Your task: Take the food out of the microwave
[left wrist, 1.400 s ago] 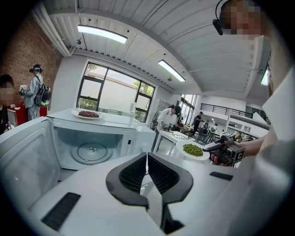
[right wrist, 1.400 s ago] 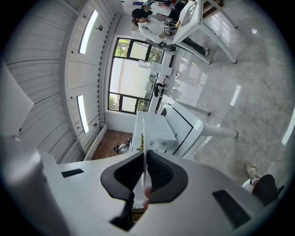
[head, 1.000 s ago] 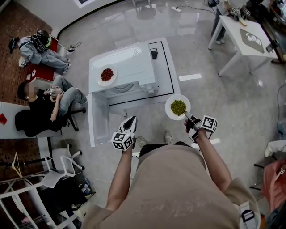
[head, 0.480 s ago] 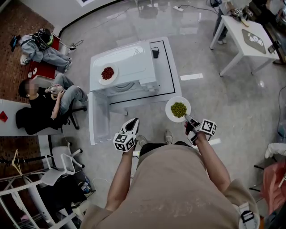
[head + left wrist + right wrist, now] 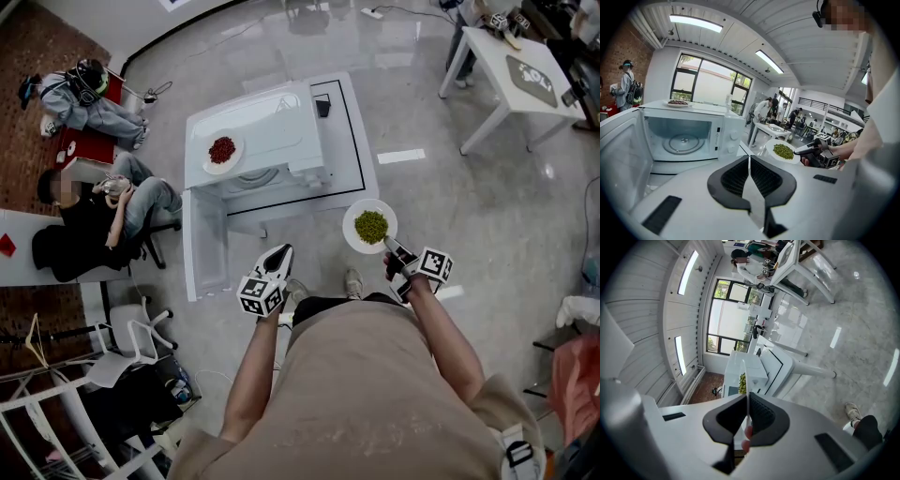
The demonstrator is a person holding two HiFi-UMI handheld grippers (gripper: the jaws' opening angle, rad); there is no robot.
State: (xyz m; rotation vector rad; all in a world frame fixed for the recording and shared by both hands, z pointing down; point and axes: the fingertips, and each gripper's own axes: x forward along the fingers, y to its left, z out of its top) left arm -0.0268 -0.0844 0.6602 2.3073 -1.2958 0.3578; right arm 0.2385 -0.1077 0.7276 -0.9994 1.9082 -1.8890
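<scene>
Holding: the right tongs (image 5: 388, 247) pinch the near rim of a plate (image 5: 351, 234) of peas (image 5: 371, 226); in the right gripper view (image 5: 746, 398) the plate's thin edge stands clamped between the two jaws.
Plate's place: out of the microwave (image 5: 272, 131), up in the air to its right and nearer the person, close to the near right corner of the worktop (image 5: 361, 159).
Other hand: the left tongs (image 5: 277, 251) are pressed together with nothing between them (image 5: 749, 159), pointing toward the microwave's front.
Microwave: it sits on the white worktop with its door (image 5: 204, 246) swung open to the left; the turntable (image 5: 683, 143) shows inside the cavity.
On top: a second plate (image 5: 211, 167) with red food (image 5: 223, 150) rests on the microwave's roof, toward its left side.
Around: a seated person (image 5: 94, 220) is at the left, and a white table (image 5: 520, 80) stands at the far right.
</scene>
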